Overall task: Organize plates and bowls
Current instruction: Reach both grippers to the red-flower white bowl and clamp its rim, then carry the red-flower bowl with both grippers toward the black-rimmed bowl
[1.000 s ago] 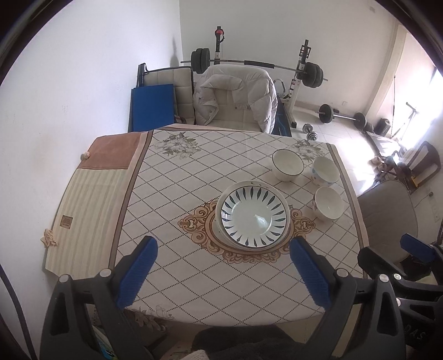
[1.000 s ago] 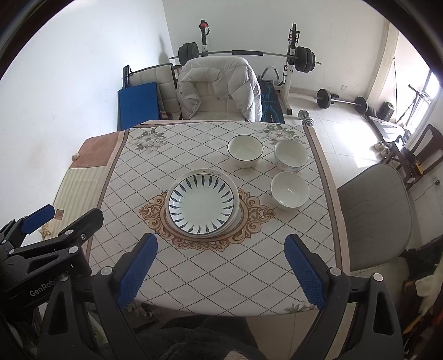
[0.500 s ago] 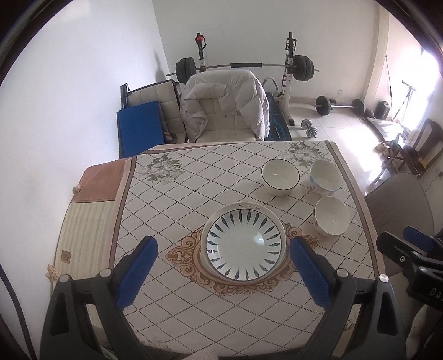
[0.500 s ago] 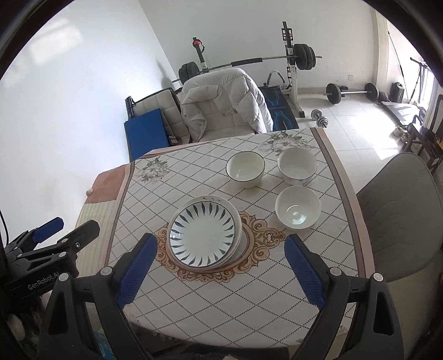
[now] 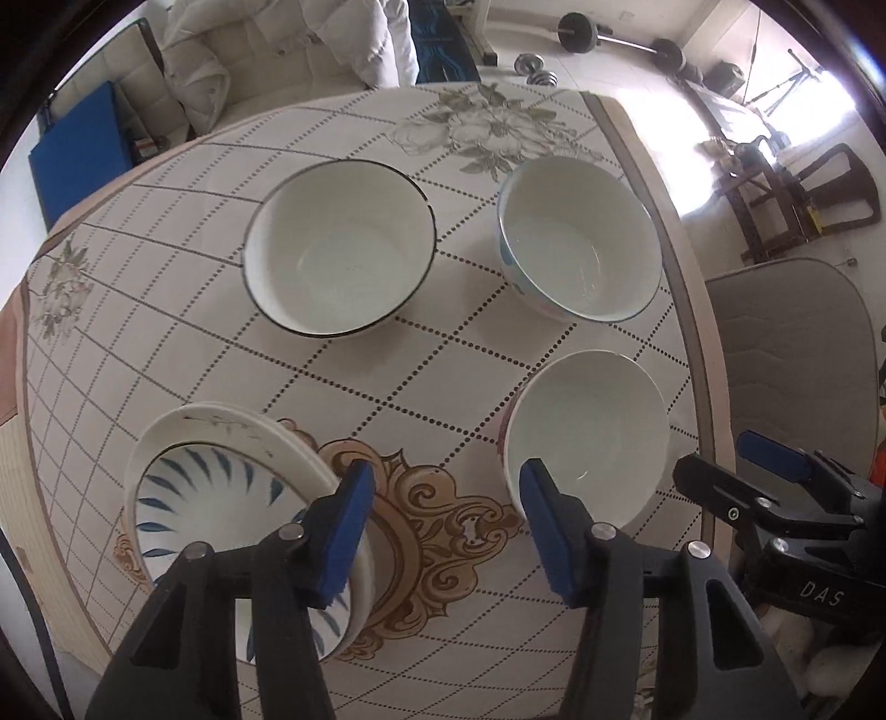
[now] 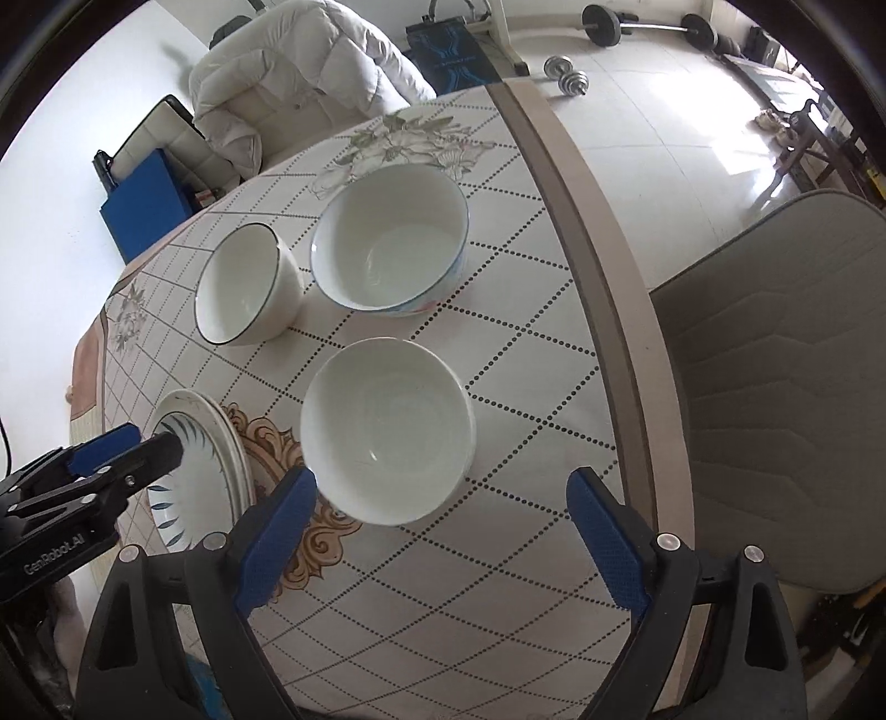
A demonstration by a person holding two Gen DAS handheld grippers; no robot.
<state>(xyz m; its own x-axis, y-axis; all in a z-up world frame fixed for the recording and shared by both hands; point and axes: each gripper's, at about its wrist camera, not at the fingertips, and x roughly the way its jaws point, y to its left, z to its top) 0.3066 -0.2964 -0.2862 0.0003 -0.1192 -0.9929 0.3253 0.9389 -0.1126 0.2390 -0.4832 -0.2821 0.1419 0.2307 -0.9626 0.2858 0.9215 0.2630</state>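
A stack of plates [image 5: 216,498], the top one with blue leaf marks, sits on the table's centre medallion; it also shows in the right wrist view [image 6: 199,471]. Three white bowls stand to its right: a black-rimmed bowl [image 5: 338,246] [image 6: 243,285], a blue-rimmed bowl [image 5: 578,238] [image 6: 390,255] and a plain bowl [image 5: 587,437] [image 6: 387,429]. My left gripper [image 5: 446,531] is open, low between the plates and the plain bowl. My right gripper [image 6: 443,540] is open, just in front of the plain bowl.
The table has a diamond-pattern cloth [image 5: 183,310]. A grey chair [image 6: 775,387] stands at its right edge. A chair draped with a white jacket [image 6: 299,94] is at the far side. Weights [image 6: 603,25] lie on the floor beyond.
Both grippers have moved forward and down, close over the table. The left gripper's fingers stand narrower than before. The dishes have not moved.
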